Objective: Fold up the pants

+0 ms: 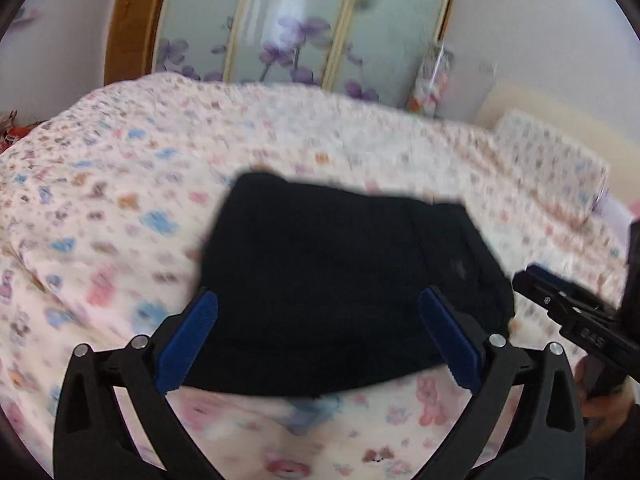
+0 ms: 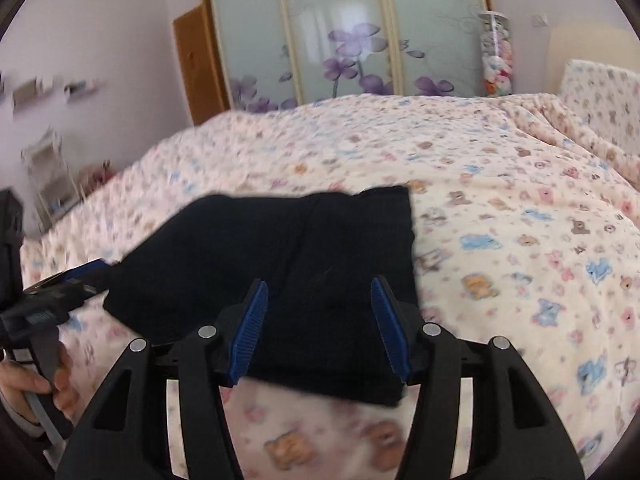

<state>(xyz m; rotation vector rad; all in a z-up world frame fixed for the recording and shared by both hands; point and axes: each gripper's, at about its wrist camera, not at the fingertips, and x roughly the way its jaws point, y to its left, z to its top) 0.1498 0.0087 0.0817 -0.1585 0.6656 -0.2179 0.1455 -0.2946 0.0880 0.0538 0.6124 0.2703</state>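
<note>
We count one pair of black pants (image 1: 352, 288), folded into a compact block and lying at the centre of both frames on one bed cover (image 1: 120, 200) printed with small bears. There are two grippers, one wardrobe (image 1: 304, 24) with three frosted panels painted with purple flowers along the top, and one pillow (image 1: 552, 160) at the right.

The left wrist view shows the right gripper (image 1: 532, 276) entering at the right edge, apart from the pants. The right wrist view shows the left gripper (image 2: 92, 270) at the left edge, its tip just beside the pants' edge, with a hand (image 2: 36, 384) on the grip at lower left. Only that view gives a tall clear jar (image 2: 496, 56) of pastel bits sharply, plus a white rack (image 2: 52, 172) by the left wall.

In its own view the left gripper (image 1: 320, 304) has its blue pads (image 1: 188, 344) spread very wide. The right gripper (image 2: 318, 294) stands about half apart, pads (image 2: 250, 328) clear. Neither clamps anything; the pants show between the fingers, whether touched we cannot tell.
</note>
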